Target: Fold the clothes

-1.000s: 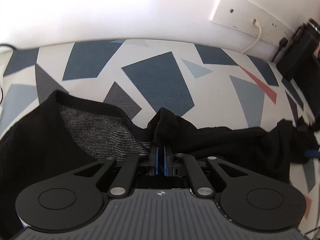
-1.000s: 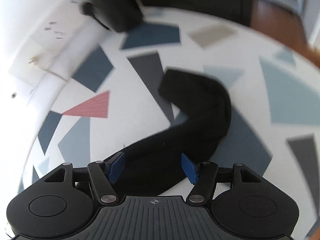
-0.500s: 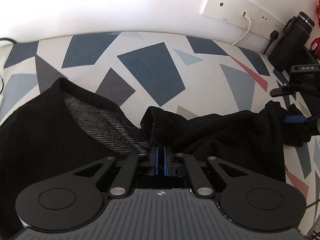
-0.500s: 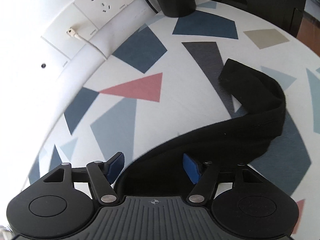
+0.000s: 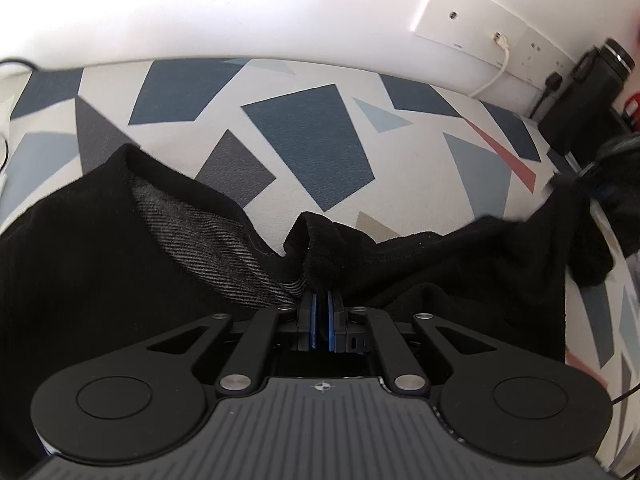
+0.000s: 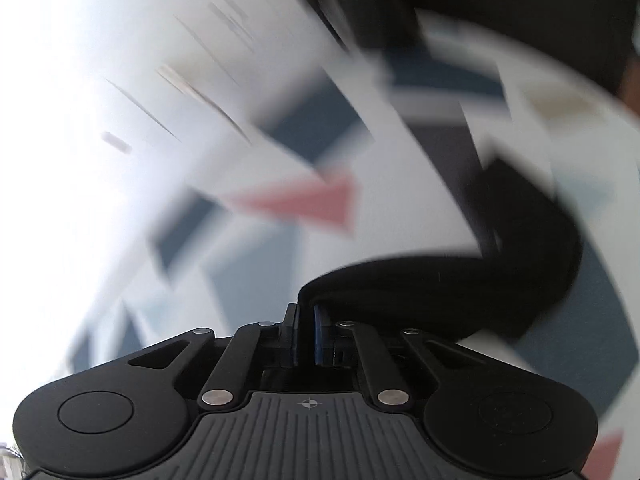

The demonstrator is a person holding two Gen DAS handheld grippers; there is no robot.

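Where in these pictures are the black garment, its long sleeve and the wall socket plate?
black garment (image 5: 80,264): left wrist view, body panel.
long sleeve (image 6: 460,280): right wrist view, mid-length.
wall socket plate (image 5: 472,28): left wrist view, plate face.

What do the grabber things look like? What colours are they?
Both the left gripper and the right gripper are black, with bright blue pads inside the jaws. Each has a ribbed grey body, two round black discs at the sides, slanted black bars with silver rivets, and a small crosshair mark in the middle.
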